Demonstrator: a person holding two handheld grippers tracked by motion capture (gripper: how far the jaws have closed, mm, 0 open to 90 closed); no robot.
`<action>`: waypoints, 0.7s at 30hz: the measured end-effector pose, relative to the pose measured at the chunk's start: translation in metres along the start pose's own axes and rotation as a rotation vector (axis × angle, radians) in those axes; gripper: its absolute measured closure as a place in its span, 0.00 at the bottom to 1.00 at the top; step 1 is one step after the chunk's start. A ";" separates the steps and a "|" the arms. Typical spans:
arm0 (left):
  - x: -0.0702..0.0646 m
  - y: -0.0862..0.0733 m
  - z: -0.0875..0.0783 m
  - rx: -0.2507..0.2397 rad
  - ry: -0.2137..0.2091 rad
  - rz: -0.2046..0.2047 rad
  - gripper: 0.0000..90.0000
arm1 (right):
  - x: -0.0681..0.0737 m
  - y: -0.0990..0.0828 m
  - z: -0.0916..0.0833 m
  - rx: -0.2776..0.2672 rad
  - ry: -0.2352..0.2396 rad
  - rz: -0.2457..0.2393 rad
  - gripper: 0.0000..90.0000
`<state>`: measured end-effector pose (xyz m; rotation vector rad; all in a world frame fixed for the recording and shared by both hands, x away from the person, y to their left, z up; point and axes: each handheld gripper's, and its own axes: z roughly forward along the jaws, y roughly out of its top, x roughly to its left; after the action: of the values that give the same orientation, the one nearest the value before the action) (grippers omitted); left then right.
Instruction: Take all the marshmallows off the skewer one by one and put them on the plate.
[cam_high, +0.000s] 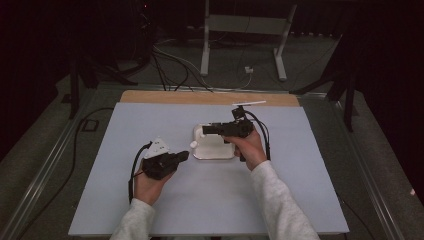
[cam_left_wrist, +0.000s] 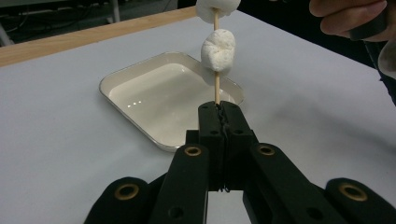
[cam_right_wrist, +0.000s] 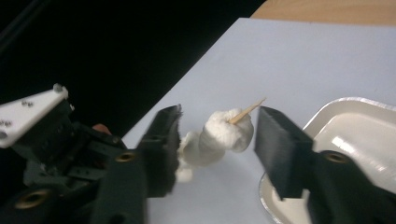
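The person's left hand (cam_high: 147, 184) rested low on the near-left tabletop (cam_high: 150, 120), its left tongs (cam_left_wrist: 218, 112) clenched on the bottom of a wooden skewer (cam_left_wrist: 216, 86) that carried two marshmallows (cam_left_wrist: 218, 50) just left of the white enamel tray (cam_left_wrist: 116, 81). The right hand (cam_high: 251, 148) reached across the tray from the right, with the right tongs (cam_right_wrist: 217, 135) aimed left. Their jaws straddled the marshmallow at the skewer's pointed tip, released, with gaps on both sides. No readable writing showed anywhere.
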<state>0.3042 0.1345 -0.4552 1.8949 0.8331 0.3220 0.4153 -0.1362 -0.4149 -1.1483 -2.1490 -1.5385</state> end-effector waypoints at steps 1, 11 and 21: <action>0.000 0.000 0.000 0.000 -0.001 0.001 1.00 | -0.001 0.000 0.001 0.001 0.005 0.020 0.64; 0.000 -0.001 0.001 -0.002 -0.006 0.013 1.00 | -0.002 0.000 0.000 0.024 0.021 0.074 0.76; 0.001 -0.001 0.001 -0.007 -0.013 0.014 1.00 | 0.000 0.002 -0.005 0.008 0.010 0.062 0.82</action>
<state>0.3052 0.1349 -0.4570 1.8952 0.8099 0.3204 0.4153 -0.1403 -0.4113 -1.1907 -2.0911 -1.5045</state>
